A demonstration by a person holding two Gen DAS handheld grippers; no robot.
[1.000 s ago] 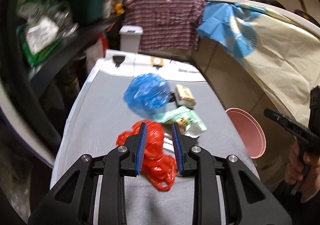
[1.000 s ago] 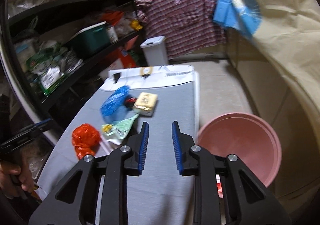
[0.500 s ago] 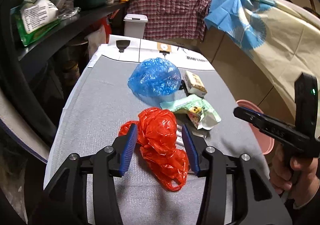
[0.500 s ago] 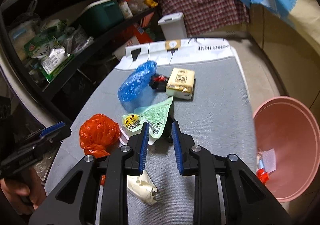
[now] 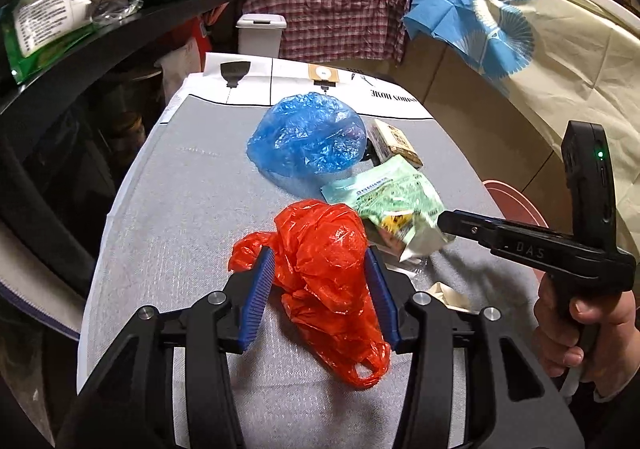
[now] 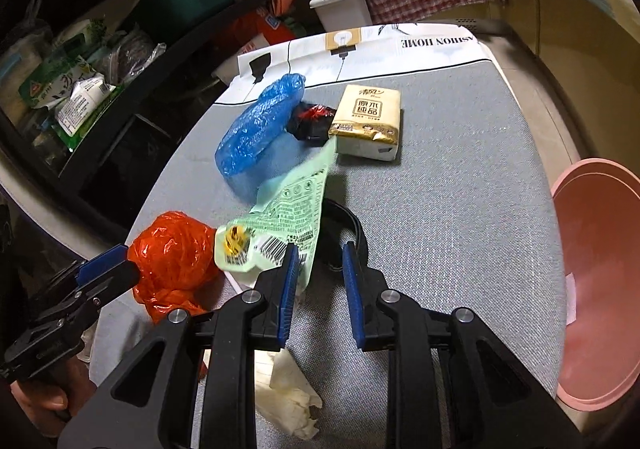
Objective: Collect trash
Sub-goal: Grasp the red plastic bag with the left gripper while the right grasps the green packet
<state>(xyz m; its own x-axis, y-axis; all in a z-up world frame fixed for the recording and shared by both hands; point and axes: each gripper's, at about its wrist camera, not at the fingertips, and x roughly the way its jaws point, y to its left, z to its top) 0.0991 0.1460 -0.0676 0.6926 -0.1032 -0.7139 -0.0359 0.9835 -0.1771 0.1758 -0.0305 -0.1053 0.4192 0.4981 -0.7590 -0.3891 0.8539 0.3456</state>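
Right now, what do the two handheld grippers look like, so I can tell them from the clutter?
Both are matte black plastic. The left gripper and right gripper each have two fingers lined with ribbed blue pads, with silver pivot bolts behind. The right one, seen side-on, has a pistol-style handle, raised "DAS" lettering and a small green light. A dark sleeve edge shows at the hand.

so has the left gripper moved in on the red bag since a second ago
Yes. The left gripper has come forward and down over the grey table; its jaws, which have opened wider, now straddle the red bag, pads not squeezing it.
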